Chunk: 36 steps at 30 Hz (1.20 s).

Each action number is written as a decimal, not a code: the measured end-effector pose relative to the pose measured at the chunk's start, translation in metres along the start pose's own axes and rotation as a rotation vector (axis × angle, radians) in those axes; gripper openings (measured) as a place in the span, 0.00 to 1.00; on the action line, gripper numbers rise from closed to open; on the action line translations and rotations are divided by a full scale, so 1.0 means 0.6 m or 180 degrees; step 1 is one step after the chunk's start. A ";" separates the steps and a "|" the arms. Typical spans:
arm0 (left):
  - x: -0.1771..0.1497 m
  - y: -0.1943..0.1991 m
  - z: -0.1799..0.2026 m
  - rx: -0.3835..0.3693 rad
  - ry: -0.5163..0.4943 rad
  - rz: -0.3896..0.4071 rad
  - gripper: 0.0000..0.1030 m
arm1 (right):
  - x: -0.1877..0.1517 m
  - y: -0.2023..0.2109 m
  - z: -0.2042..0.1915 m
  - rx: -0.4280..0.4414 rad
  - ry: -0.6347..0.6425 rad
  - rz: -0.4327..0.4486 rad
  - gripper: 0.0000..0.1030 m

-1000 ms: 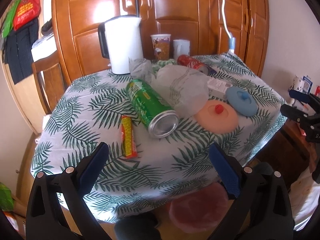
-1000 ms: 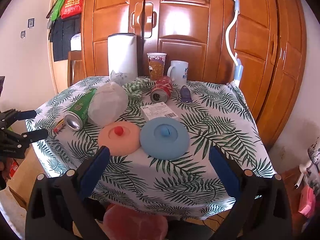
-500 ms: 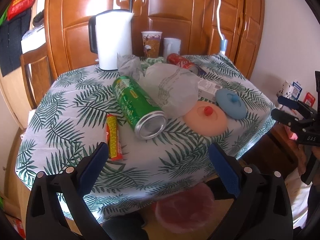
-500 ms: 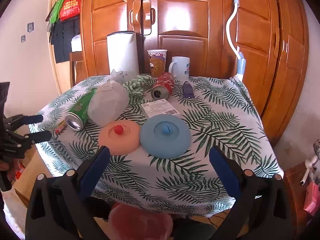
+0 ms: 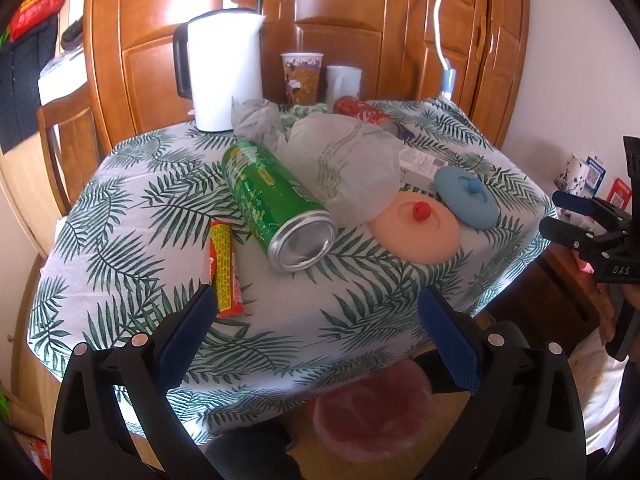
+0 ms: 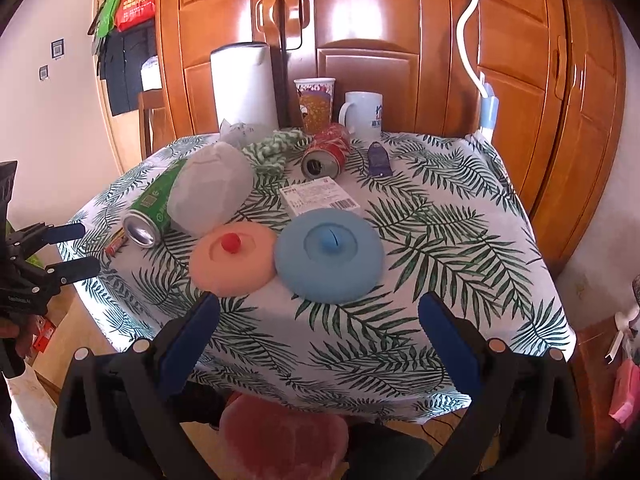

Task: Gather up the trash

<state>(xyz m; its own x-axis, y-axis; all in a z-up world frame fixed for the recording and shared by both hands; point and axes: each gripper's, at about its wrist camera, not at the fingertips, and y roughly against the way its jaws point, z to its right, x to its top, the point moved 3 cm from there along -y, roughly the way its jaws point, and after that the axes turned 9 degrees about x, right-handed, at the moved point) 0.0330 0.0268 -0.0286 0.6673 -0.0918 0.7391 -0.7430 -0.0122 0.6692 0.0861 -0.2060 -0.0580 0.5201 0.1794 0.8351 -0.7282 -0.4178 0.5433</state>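
Green can [image 5: 276, 204] is lying on its side on the leaf-print tablecloth [image 5: 140, 216], touching a crumpled white bag [image 5: 352, 164]. Left gripper [image 5: 316, 328] and right gripper [image 6: 320, 334] are hovering spread, empty.

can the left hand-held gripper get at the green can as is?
Probably yes. The left hand-held gripper is open and faces the green can, which lies on its side with its near end bare. Only the crumpled paper leans on its far side.
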 end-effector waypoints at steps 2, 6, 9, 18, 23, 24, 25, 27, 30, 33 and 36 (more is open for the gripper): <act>-0.001 -0.001 -0.001 0.0008 -0.0001 -0.0008 0.95 | -0.001 -0.005 0.001 0.0003 -0.0008 -0.0035 0.95; -0.004 -0.004 -0.003 0.0011 0.0007 -0.0025 0.95 | -0.004 -0.009 0.000 0.0009 -0.0015 -0.0049 0.95; -0.005 -0.006 -0.003 0.0016 0.0006 -0.0035 0.95 | -0.005 -0.010 0.000 0.0006 -0.0020 -0.0045 0.95; -0.005 -0.015 -0.011 0.0009 0.0083 -0.0065 0.94 | -0.003 -0.009 0.004 0.0009 -0.0028 -0.0030 0.95; -0.006 -0.025 -0.018 0.0006 0.0096 -0.0076 0.95 | -0.001 -0.005 0.005 0.0053 -0.0010 0.0017 0.95; -0.006 -0.030 -0.020 0.0030 0.0094 -0.0090 0.94 | 0.000 -0.005 0.005 0.0060 -0.0012 0.0029 0.95; -0.006 -0.034 -0.022 0.0050 0.0092 -0.0101 0.95 | 0.000 -0.005 0.005 0.0073 -0.0009 0.0035 0.95; -0.005 -0.044 -0.028 0.0065 0.0105 -0.0118 0.95 | 0.000 -0.006 0.004 0.0082 0.0004 0.0037 0.95; -0.003 -0.057 -0.038 0.0101 0.0123 -0.0142 0.94 | 0.000 -0.007 0.003 0.0084 0.0028 0.0036 0.95; -0.002 -0.070 -0.048 0.0183 0.0138 -0.0165 0.94 | 0.001 -0.011 0.003 0.0062 0.0045 0.0034 0.95; -0.002 -0.082 -0.059 0.0266 0.0120 -0.0191 0.94 | 0.001 -0.014 0.003 0.0046 0.0058 0.0029 0.95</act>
<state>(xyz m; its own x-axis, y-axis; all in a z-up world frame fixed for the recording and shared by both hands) 0.0708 0.0630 -0.0596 0.7111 -0.0510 0.7012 -0.7022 -0.0997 0.7049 0.0936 -0.2040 -0.0624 0.5050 0.1916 0.8416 -0.7264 -0.4323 0.5343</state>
